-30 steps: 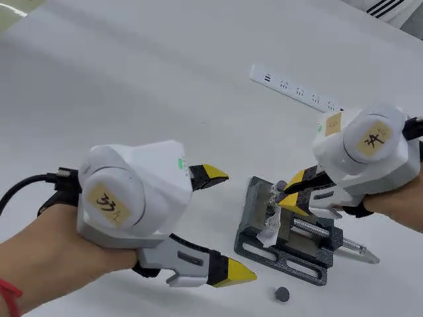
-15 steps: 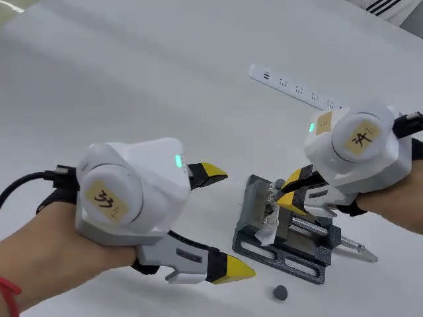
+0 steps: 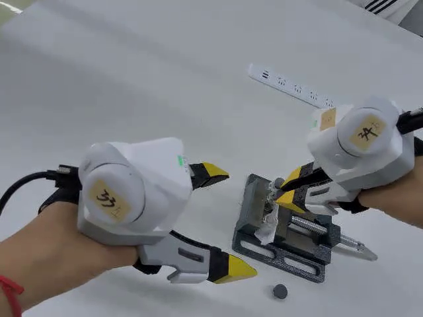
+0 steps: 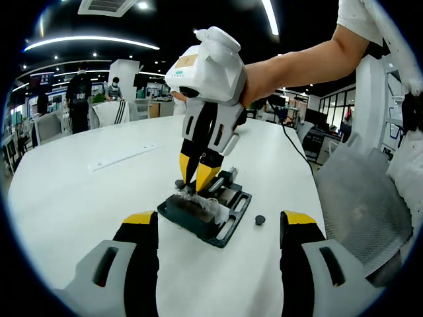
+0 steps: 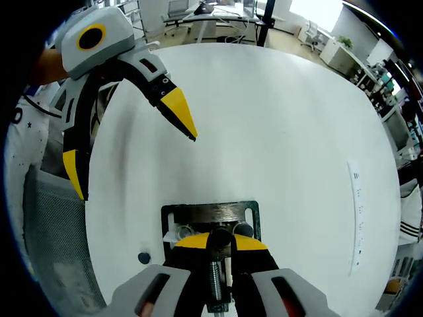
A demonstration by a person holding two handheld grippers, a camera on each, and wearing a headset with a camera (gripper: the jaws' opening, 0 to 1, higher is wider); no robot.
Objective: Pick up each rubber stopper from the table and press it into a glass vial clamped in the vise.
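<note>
The right claw (image 3: 279, 190) pinches a stopper (image 5: 220, 238) over the vise (image 3: 264, 253). The left claw (image 3: 241, 223) is wide open, holding nothing.

The vise (image 3: 251, 208) stands on the table (image 3: 165, 86). Seen from the head view:
- Loose stopper (image 3: 280, 290): on the table at 6 o'clock, apart.
- Power strip (image 3: 291, 87): 12 o'clock, well apart.
- Left gripper (image 3: 238, 223): 9 o'clock.
- Right gripper (image 3: 280, 193): over the vise, held stopper (image 5: 220, 238) between its jaws.
</note>
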